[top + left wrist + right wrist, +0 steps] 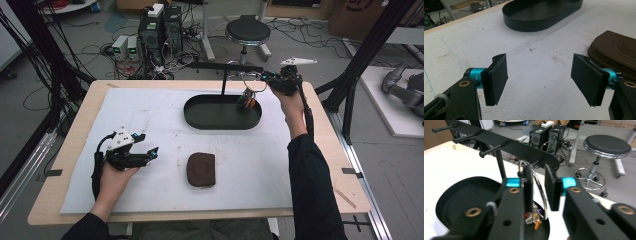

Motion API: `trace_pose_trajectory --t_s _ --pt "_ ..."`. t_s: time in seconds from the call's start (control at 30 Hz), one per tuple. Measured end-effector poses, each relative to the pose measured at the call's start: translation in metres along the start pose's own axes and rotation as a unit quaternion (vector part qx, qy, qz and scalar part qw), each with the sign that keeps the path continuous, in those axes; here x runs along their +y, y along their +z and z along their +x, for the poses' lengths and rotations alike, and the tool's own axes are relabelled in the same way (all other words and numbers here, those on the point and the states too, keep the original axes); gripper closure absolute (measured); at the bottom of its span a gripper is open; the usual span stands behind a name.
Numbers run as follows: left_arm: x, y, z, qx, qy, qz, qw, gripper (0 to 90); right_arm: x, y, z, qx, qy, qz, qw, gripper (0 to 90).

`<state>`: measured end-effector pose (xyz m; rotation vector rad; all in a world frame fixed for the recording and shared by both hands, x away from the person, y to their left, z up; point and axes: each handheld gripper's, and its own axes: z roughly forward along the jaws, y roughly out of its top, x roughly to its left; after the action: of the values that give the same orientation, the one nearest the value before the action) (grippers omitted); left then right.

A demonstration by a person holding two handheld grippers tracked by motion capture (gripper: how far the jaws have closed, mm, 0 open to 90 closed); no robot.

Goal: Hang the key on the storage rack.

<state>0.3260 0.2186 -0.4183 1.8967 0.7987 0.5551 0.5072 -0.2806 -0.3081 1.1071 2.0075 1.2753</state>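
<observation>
A metal key ring [541,195] hangs from a peg of the black rack [499,142], and its keys [534,218] dangle over the black oval tray [456,205]. The jaws of my right gripper [539,190] stand slightly apart on either side of the ring, with a gap showing at the right pad. In the high view that right gripper [256,77] reaches the rack [225,66] from the right, above the keys [248,98]. My left gripper [147,144] rests open and holds nothing at the near left, beside a brown zip pouch [201,169].
The oval tray [200,120] sits at the back of a white mat [150,110] that covers the wooden table. In the left gripper view, the pouch [619,50] lies right of the open left gripper [539,77]. A stool [247,31] and computers [160,27] stand beyond the far edge.
</observation>
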Motion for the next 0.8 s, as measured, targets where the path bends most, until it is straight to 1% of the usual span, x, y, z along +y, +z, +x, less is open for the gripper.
trace_pose_trajectory --t_s 0.07,0.1,0.2,0.23,0.3,0.33,0.37,0.4,0.43,0.47,0.5,0.53,0.57,0.6,0.63,0.67,0.7,0.73,0.77,0.8 --pt "0.000 0.000 0.000 0.002 0.000 -0.001 1.0000 29.5 0.001 -0.004 0.001 -0.004 -0.008 -0.001 1.0000 72.0" --pt "0.000 -0.001 0.000 0.002 0.001 -0.001 1.0000 29.5 0.003 -0.009 0.003 -0.012 -0.021 0.004 0.9997 64.5" --pt "0.000 -0.002 0.001 0.004 -0.002 -0.002 1.0000 29.5 0.005 -0.020 0.004 -0.006 -0.026 0.000 0.9996 58.0" --pt "0.000 -0.002 0.001 0.005 -0.002 -0.002 1.0000 29.5 0.005 -0.020 0.004 -0.006 -0.026 0.000 0.9996 58.0" --pt "0.000 -0.003 0.001 0.006 -0.002 -0.002 1.0000 29.5 0.005 -0.026 0.006 -0.004 -0.038 0.009 0.9992 54.5" --pt "0.000 -0.003 0.001 0.006 -0.003 -0.003 1.0000 29.5 0.004 -0.034 0.007 0.001 -0.041 0.013 0.9991 50.7" --pt "0.000 -0.003 0.001 0.006 -0.003 -0.003 1.0000 29.4 0.003 -0.038 0.007 0.007 -0.040 0.013 0.9991 49.5" --pt "0.001 -0.003 0.001 0.007 -0.004 -0.004 1.0000 29.4 0.003 -0.038 0.007 0.007 -0.040 0.013 0.9991 49.5" --pt "0.001 -0.003 0.001 0.007 -0.005 -0.005 0.9999 29.0 -0.001 -0.047 0.010 0.011 -0.044 0.001 0.9990 48.8" --pt "0.002 -0.003 0.001 0.007 -0.003 -0.004 1.0000 29.0 -0.004 -0.051 0.011 0.016 -0.044 0.000 0.9989 48.0" --pt "0.002 -0.003 0.001 0.007 -0.003 -0.005 1.0000 29.0 -0.004 -0.051 0.011 0.016 -0.044 0.000 0.9989 48.0" --pt "0.002 -0.002 0.001 0.007 -0.003 -0.006 1.0000 29.0 -0.008 -0.055 0.013 0.020 -0.045 0.003 0.9988 47.5" --pt "0.003 -0.002 0.001 0.006 -0.004 -0.006 1.0000 29.0 -0.015 -0.062 0.015 0.027 -0.045 0.012 0.9986 46.8" --pt "0.003 -0.002 0.000 0.004 -0.005 -0.007 1.0000 28.7 -0.019 -0.067 0.016 0.030 -0.046 0.006 0.9985 47.8" --pt "0.004 -0.002 -0.001 0.004 -0.004 -0.007 1.0000 28.7 -0.019 -0.067 0.016 0.030 -0.046 0.006 0.9985 47.8" --pt "0.004 -0.001 -0.002 0.003 -0.002 -0.008 1.0000 28.7 -0.024 -0.072 0.018 0.031 -0.046 -0.002 0.9984 48.4" --pt "0.005 0.000 -0.002 0.002 -0.001 -0.006 1.0000 28.7 -0.027 -0.077 0.019 0.035 -0.044 0.005 0.9984 47.7" --pt "0.006 0.001 -0.003 0.001 0.001 -0.004 1.0000 28.3 -0.037 -0.086 0.022 0.038 -0.044 -0.011 0.9982 48.1" --pt "0.007 0.002 -0.003 0.002 0.003 -0.003 1.0000 28.1 -0.041 -0.091 0.024 0.041 -0.043 -0.012 0.9982 47.7" --pt "0.008 0.003 -0.004 0.002 0.003 -0.003 1.0000 28.1 -0.041 -0.091 0.024 0.041 -0.043 -0.012 0.9982 47.7"
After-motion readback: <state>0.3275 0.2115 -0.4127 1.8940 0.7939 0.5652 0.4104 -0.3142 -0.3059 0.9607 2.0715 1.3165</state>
